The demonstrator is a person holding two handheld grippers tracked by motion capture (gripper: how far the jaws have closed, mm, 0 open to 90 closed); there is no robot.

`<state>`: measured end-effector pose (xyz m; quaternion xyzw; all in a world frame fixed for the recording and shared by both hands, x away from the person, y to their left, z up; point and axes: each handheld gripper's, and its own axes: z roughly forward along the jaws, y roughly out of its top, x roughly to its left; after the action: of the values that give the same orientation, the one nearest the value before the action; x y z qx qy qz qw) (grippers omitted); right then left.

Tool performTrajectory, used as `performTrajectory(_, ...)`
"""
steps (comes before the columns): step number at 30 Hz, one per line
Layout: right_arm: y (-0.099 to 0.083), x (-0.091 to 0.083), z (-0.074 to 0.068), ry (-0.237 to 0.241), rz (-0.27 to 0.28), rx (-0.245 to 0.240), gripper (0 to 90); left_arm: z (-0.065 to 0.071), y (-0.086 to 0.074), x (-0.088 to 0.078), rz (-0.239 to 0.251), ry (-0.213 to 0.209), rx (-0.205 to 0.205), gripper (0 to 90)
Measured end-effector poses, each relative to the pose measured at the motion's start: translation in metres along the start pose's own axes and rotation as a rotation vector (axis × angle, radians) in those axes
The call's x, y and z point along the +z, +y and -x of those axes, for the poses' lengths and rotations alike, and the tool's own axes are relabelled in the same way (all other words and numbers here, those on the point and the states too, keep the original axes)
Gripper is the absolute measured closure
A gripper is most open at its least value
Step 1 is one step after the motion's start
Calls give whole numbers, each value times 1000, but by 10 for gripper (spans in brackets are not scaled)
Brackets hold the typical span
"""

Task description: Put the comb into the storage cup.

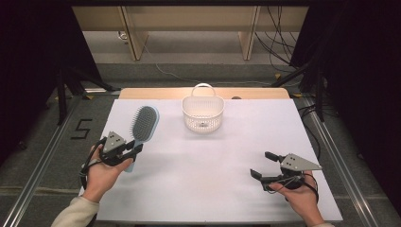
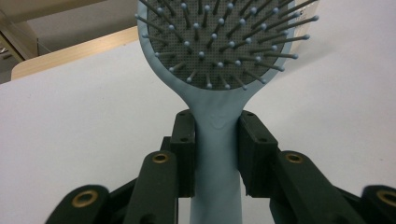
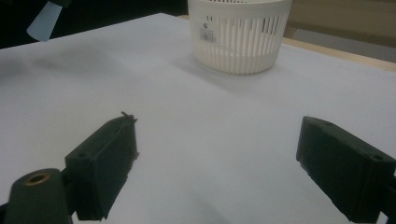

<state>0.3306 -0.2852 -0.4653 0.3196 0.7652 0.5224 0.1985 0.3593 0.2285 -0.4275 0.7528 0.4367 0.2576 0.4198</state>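
Toward the lower left of the high view, the left gripper [image 1: 135, 150] is held by the person's left hand [image 1: 103, 172], whose pale sleeve [image 1: 75, 213] enters from the bottom edge. Its jaws are closed on the handle of a light blue hairbrush [image 1: 143, 124], just below the head. The brush is angled up and to the right, bristles upward, with its grey bristle pad toward the upper middle of the frame. In the left gripper view the handle of the hairbrush [image 2: 217, 140] is seen pressed between the two black jaws of the left gripper [image 2: 216, 140], touching both, while the bristled head spreads across the top of the frame above the white table surface [image 2: 70, 116].

At the upper centre of the high view, a white slotted basket [image 1: 203, 113] with a loop handle is set on the white table [image 1: 198, 175], well apart from both grippers. In the right gripper view the basket [image 3: 239, 35] is seen at the top centre, upright on the table [image 3: 210, 116].

At the lower right of the high view, the right gripper [image 1: 264, 165] is held by the right hand [image 1: 300, 198] with its jaws spread wide and nothing between them. The same wide gap is shown in the right gripper view, where the right gripper [image 3: 217, 161] has only bare table between its jaws.
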Motion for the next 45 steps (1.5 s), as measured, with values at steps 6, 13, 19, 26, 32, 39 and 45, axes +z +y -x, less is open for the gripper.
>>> performTrajectory(6,0,0,0,3,4,2,133,1,2,1,7,-3,-2,702)
performTrajectory(13,0,0,0,3,3,2,133,2,4,3,17,-6,0,701)
performTrajectory(19,0,0,0,2,1,1,133,3,6,3,28,-4,-2,702)
performTrajectory(26,-1,1,0,6,0,-4,130,3,7,4,33,0,2,702)
performTrajectory(32,-1,1,0,10,5,-8,130,2,8,4,35,1,4,702)
performTrajectory(39,-1,1,-1,14,5,-7,137,4,10,5,39,-1,5,701)
performTrajectory(45,-1,1,-2,14,4,-10,146,4,12,7,43,1,7,702)
